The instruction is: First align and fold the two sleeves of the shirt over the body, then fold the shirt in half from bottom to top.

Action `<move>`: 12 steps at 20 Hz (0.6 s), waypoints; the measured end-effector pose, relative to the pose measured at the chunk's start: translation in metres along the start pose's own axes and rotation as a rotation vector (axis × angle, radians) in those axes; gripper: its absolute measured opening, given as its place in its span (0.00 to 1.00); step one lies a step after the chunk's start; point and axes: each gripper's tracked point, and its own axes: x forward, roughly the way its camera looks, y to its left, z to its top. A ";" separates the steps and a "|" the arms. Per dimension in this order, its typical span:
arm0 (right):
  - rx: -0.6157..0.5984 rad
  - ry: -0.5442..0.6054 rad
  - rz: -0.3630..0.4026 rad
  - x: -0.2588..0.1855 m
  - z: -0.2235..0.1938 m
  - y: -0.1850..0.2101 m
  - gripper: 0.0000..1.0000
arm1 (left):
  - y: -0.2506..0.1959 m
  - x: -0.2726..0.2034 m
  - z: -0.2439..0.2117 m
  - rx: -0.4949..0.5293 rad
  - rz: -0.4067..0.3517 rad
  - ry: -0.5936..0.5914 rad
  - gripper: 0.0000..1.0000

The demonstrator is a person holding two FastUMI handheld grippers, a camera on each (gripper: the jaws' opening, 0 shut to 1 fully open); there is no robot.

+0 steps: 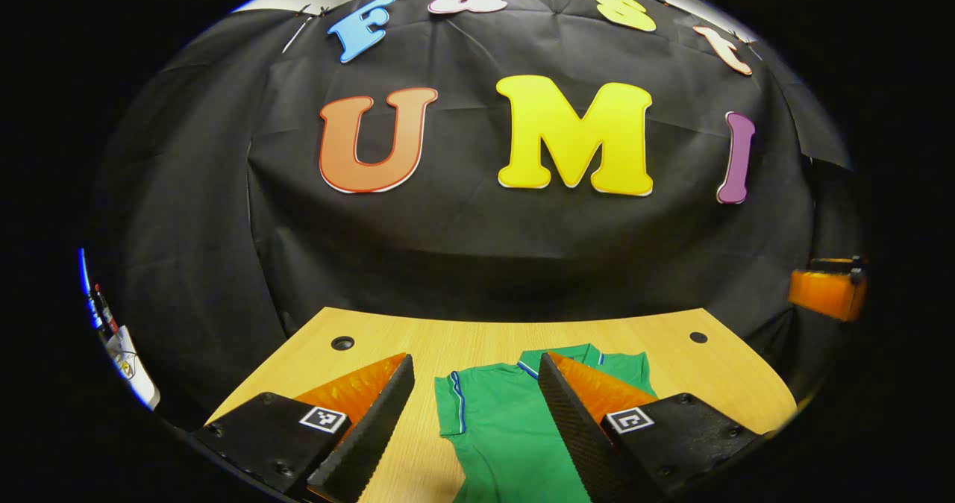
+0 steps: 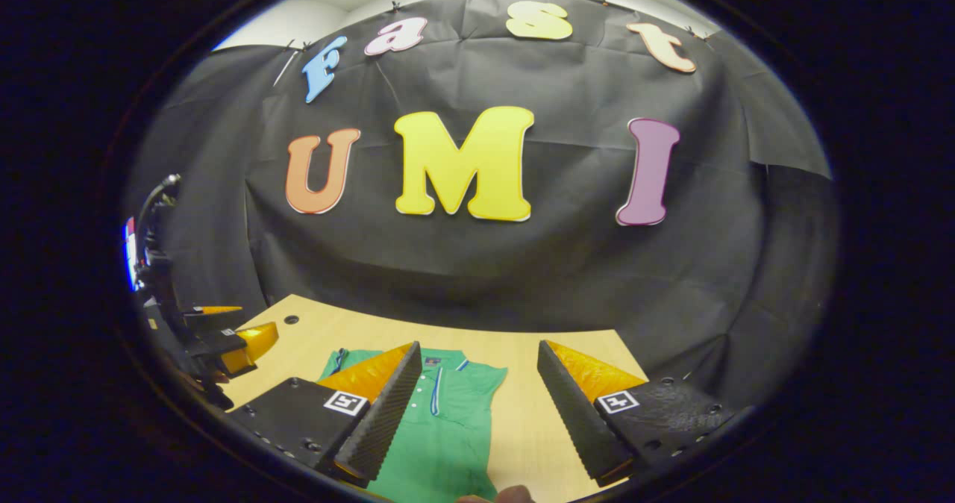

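Your left gripper hangs with jaws apart above the shirt, which lies flat on the table. Your right gripper is spread wide too, the shirt below toward its left finger.

shirt: flat on table, collar toward the wall end
left gripper: above table's near edge, over shirt's left part
right gripper: above near edge, over shirt's right part
table holes: far corners, beyond shirt
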 end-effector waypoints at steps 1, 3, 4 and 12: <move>-0.004 -0.005 -0.015 -0.007 0.001 -0.003 0.96 | 0.000 0.008 -0.006 0.003 -0.002 0.014 1.00; -0.005 -0.007 -0.040 -0.016 -0.001 -0.008 0.96 | 0.005 0.023 -0.020 0.018 0.003 0.033 1.00; -0.007 0.003 -0.049 -0.018 -0.004 -0.010 0.96 | 0.005 0.031 -0.028 0.022 0.000 0.046 1.00; -0.045 0.063 -0.099 -0.026 -0.025 -0.016 0.95 | 0.020 0.096 -0.101 0.000 0.004 0.180 1.00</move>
